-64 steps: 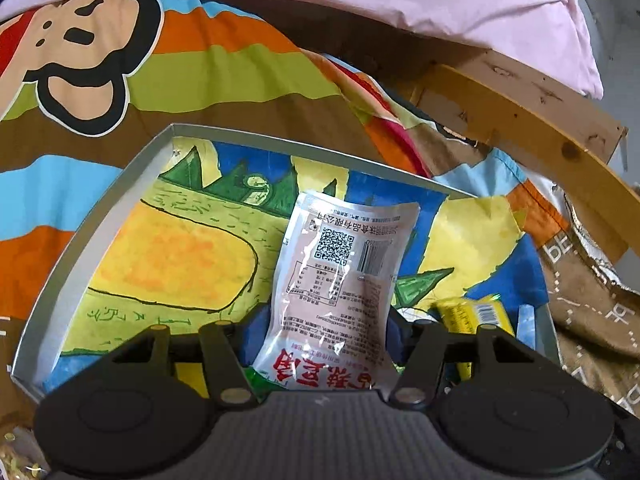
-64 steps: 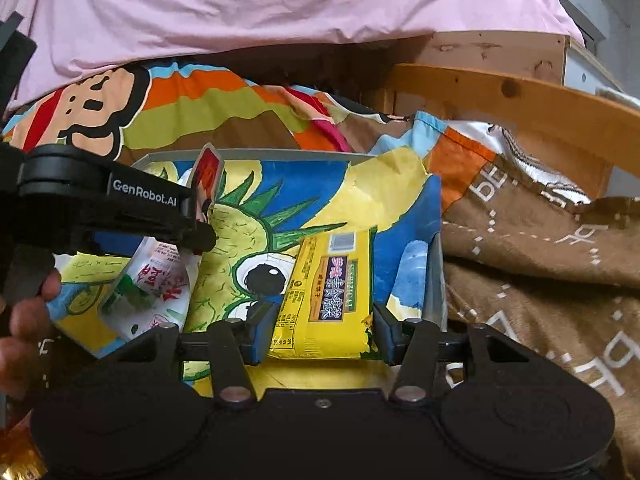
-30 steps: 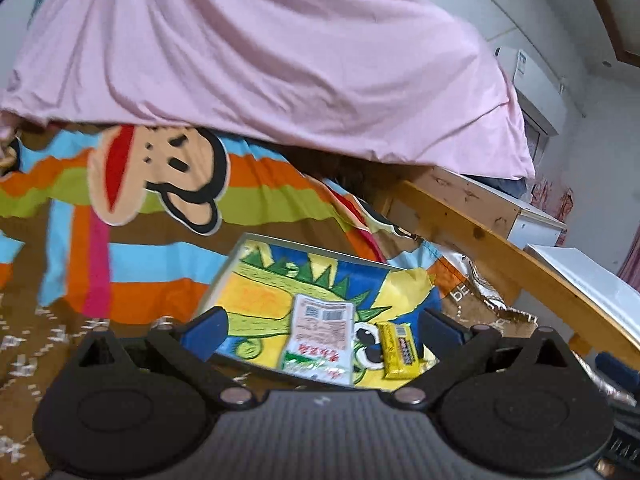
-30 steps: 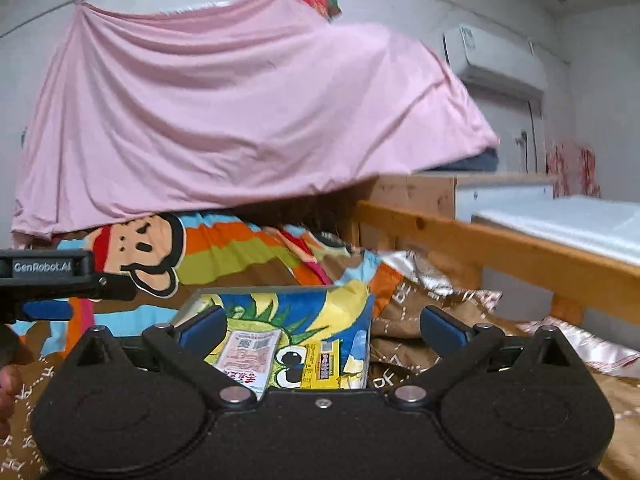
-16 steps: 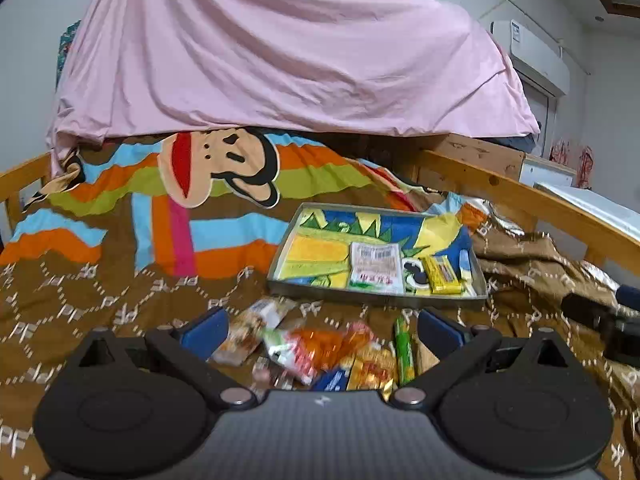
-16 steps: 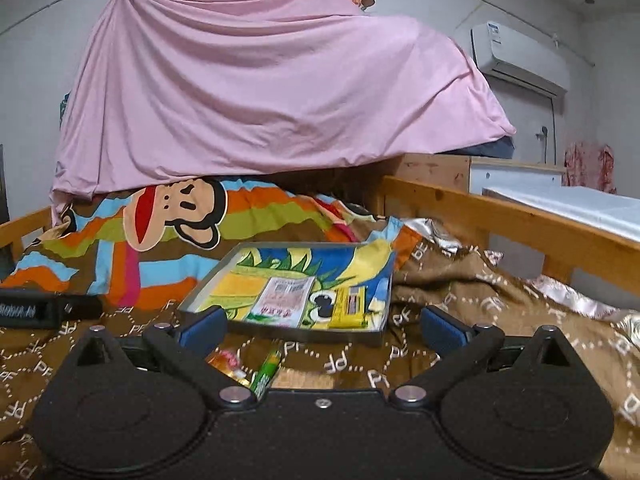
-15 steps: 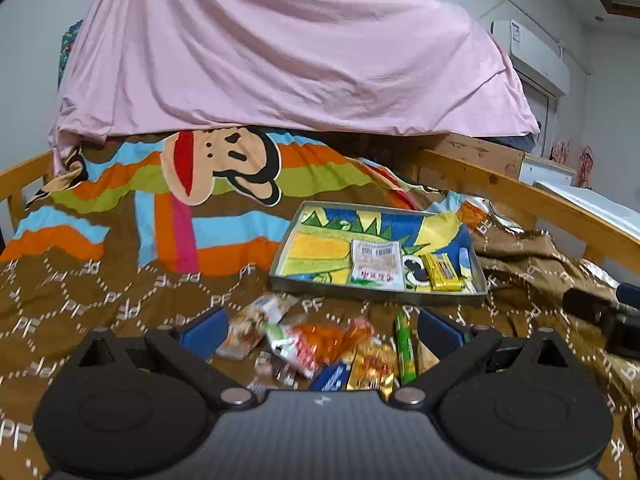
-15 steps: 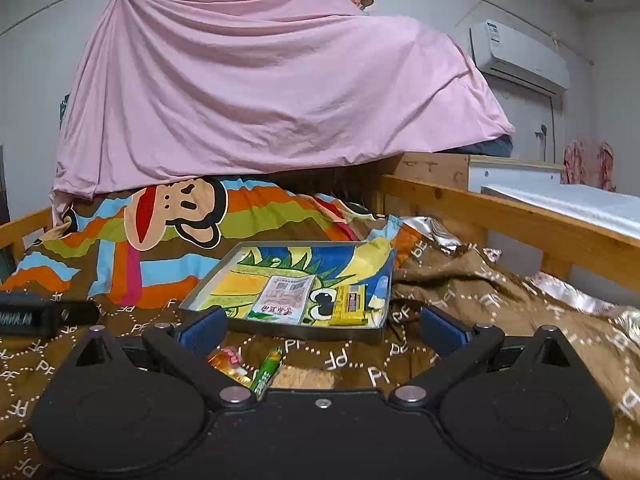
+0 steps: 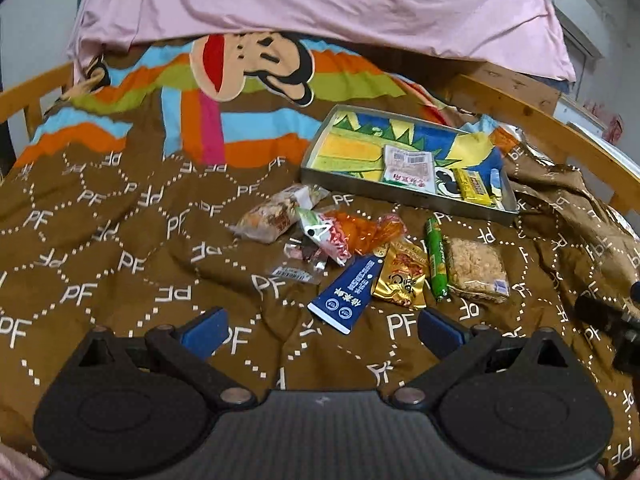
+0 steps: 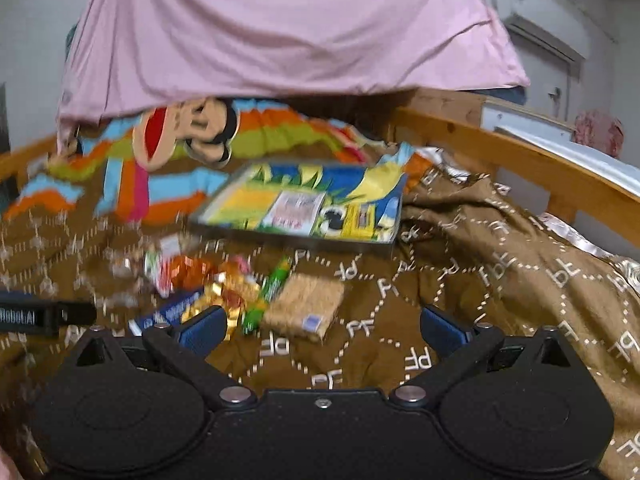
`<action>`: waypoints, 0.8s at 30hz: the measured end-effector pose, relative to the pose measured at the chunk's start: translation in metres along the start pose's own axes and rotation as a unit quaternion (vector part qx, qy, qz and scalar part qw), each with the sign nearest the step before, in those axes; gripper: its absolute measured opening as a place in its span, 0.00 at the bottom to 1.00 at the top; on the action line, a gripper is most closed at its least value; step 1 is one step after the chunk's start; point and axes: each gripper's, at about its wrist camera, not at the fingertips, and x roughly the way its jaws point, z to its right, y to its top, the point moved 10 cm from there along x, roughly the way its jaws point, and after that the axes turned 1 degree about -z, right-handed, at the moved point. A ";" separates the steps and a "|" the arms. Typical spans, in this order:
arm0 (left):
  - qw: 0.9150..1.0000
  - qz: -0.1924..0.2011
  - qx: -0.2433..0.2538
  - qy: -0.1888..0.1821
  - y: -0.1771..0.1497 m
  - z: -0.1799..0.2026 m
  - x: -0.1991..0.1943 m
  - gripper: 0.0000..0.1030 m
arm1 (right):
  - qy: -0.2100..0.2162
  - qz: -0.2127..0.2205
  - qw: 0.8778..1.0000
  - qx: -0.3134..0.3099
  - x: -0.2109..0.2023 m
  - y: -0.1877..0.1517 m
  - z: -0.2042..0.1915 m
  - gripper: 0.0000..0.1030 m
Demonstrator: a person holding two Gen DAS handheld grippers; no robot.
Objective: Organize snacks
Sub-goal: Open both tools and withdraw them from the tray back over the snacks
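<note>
The snacks (image 9: 384,256) lie in a bunch on the brown blanket (image 9: 120,248), just near of the tray (image 9: 404,196), which has a white pack (image 9: 409,168) and a yellow pack (image 9: 474,187) in it. The left claw (image 9: 320,330) is wide apart and holds nothing. The right claw (image 10: 322,330) is wide apart too, with nothing in it.

Wooden bed frame (image 10: 480,140), brown blanket (image 9: 120,260)

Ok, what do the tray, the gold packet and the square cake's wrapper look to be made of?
Tray: likely metal, dull grey walls, printed cartoon floor.
Gold packet: metallised foil or film, with shiny crinkles.
Square cake's wrapper: clear plastic film, since the crumbly cake shows through.
</note>
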 end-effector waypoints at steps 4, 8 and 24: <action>1.000 -0.016 -0.004 -0.006 -0.003 0.000 0.005 1.00 | 0.003 -0.011 1.000 -0.024 0.007 -0.004 -0.010 0.99; 1.000 -0.027 0.001 -0.012 -0.005 0.003 0.010 1.00 | 0.001 -0.030 0.999 -0.037 0.016 -0.010 -0.014 0.99; 0.999 -0.044 0.012 -0.020 0.022 0.023 0.054 1.00 | -0.015 -0.035 0.994 -0.102 0.063 -0.006 -0.019 0.99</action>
